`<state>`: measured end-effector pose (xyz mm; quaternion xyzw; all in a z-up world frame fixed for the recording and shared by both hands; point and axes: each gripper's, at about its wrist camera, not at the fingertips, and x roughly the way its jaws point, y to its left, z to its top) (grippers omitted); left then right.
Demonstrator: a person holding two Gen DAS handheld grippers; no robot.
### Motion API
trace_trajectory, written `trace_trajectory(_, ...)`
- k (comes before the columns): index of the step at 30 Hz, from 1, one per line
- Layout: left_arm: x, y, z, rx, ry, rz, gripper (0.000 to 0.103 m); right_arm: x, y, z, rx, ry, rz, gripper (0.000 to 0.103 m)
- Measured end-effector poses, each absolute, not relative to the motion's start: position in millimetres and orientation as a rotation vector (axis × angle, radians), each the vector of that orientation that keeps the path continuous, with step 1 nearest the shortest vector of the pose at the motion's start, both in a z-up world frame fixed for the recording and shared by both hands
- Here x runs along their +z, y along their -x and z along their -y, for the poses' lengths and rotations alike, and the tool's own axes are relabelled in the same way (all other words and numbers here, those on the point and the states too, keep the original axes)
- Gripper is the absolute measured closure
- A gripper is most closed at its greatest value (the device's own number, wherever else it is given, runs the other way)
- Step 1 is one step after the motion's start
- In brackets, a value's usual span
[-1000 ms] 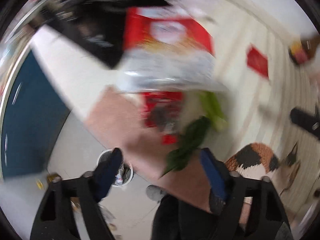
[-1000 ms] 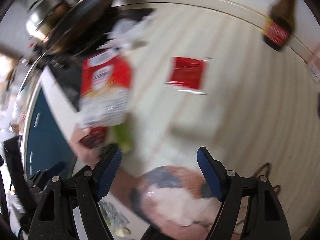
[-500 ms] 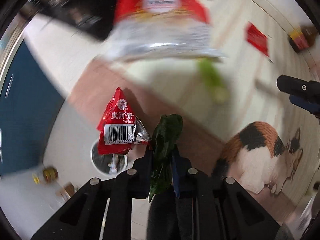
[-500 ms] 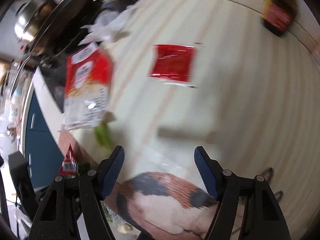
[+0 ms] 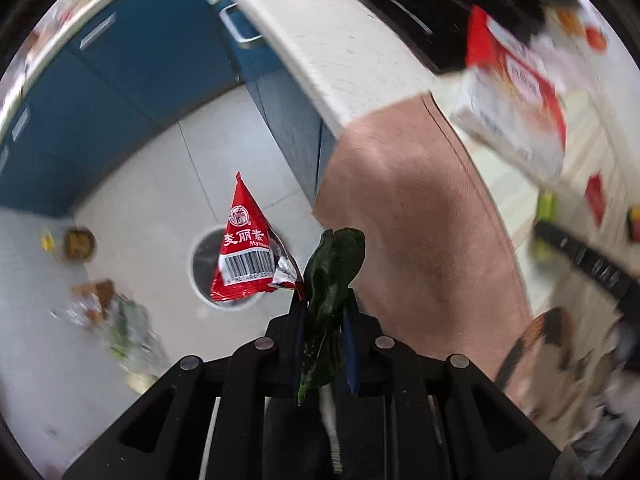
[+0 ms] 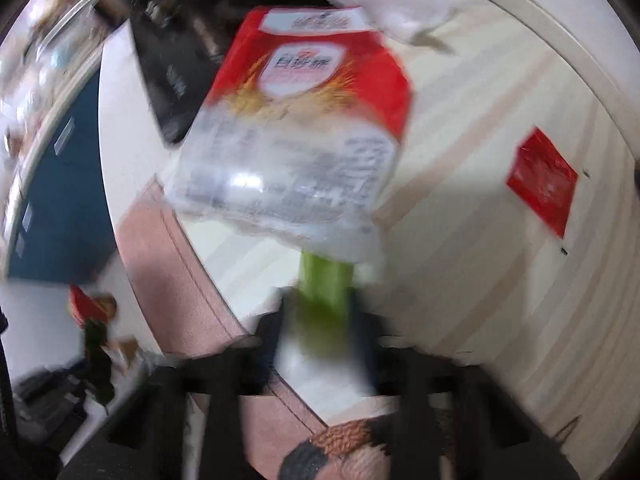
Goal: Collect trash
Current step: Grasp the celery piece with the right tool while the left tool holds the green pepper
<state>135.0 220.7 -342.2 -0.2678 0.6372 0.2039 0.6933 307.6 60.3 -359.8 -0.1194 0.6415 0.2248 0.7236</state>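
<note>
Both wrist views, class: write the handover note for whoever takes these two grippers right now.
Left gripper: shut on a dark green leaf and a red snack wrapper, above the floor bin.
Right gripper: jaws just closing around a light green stalk on the counter; blur hides the grip.
Left: red-and-clear bag, small red packet, white crumpled wrapper.

A dark green wilted leaf is hanging limp, and a small red triangular foil packet with a white barcode label is dangling beside it by its torn silver corner, both out over a round white bin on the grey tiled floor. A light green vegetable stalk is lying on the pale counter, its far end tucked under a large red-and-clear plastic bag. A flat red sachet is lying well apart.
</note>
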Motion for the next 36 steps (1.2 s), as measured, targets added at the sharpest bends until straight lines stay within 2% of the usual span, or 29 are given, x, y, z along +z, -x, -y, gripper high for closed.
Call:
trace_trajectory(5,-328,-142,-230,0.317,0.775,-1.345,0.09,-354,-298,-50,0.482,0.226,-1.43,0.083)
trace_trajectory(12,-314,-212,-195,0.01,0.788,-1.288,0.089,-343,-304,10,0.367,0.096,-1.443,0.083)
trace_trajectory(16,-335,-250,-160,-0.144,0.789,-1.342,0.085,-346,-317,48,0.287,0.035,-1.45,0.083)
trace_trajectory(19,-354,-263,-131,-0.189,0.729,-1.452,0.084,-349,-322,70,0.246,-0.027,-1.46,0.08)
trace_trajectory(21,-361,-260,-120,-0.198,0.707,-1.508,0.08,-349,-323,83,0.225,-0.062,-1.467,0.08)
trace_trajectory(23,-360,-251,-117,-0.203,0.714,-1.522,0.07,-348,-325,95,0.204,-0.099,-1.462,0.08)
trace_trajectory(27,-350,-232,-112,-0.186,0.715,-1.538,0.064,-348,-324,119,0.183,-0.142,-1.468,0.079)
trace_trajectory(36,-354,-249,-93,-0.118,0.693,-1.521,0.061,-346,-325,143,0.176,-0.172,-1.467,0.079)
